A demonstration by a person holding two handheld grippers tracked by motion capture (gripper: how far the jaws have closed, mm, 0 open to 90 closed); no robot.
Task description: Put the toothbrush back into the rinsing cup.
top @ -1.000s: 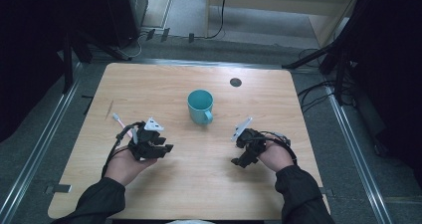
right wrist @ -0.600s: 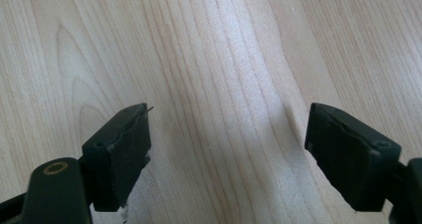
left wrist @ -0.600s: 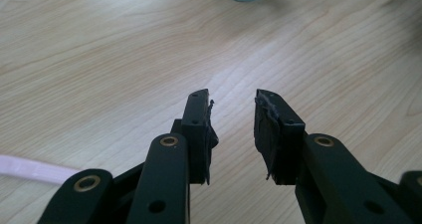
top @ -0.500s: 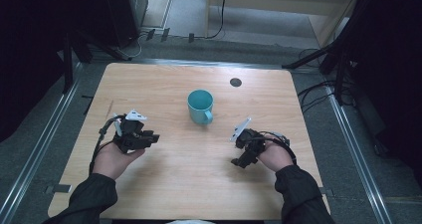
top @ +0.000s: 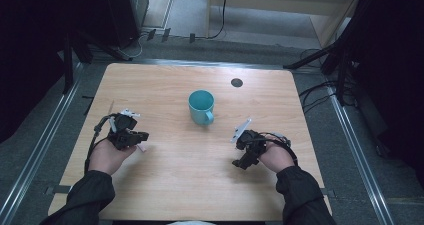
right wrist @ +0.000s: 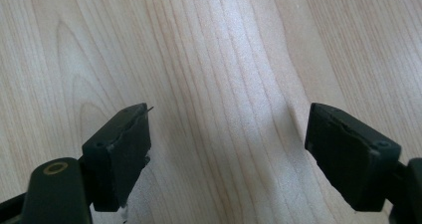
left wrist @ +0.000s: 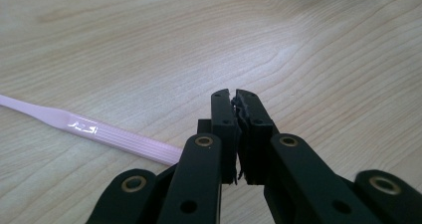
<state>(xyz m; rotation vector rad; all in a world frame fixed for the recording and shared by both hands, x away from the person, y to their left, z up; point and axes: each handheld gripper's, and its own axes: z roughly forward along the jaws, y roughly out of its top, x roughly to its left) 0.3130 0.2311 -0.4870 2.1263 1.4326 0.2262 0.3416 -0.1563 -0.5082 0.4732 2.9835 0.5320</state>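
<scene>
Near right, the right claw [top: 245,157] is hanging with jaws wide apart over bare counter [top: 200,185]. Near left, the left claw [top: 135,137] is sitting pinched together, empty, beside a pink stick [left wrist: 94,132] lying flat. Farther off, mid-counter, a teal mug [top: 201,106] is standing upright, untouched; any job seems barely begun.

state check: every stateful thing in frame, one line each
Teal mug: upright on the table, mouth open, nothing seen inside, ungripped.
Pink strip: flat on the table, one end running behind the left gripper's jaws.
Left gripper: jaws shut; grip on strip unclear.
Right gripper: jaws wide open, empty, over bare wood.
</scene>
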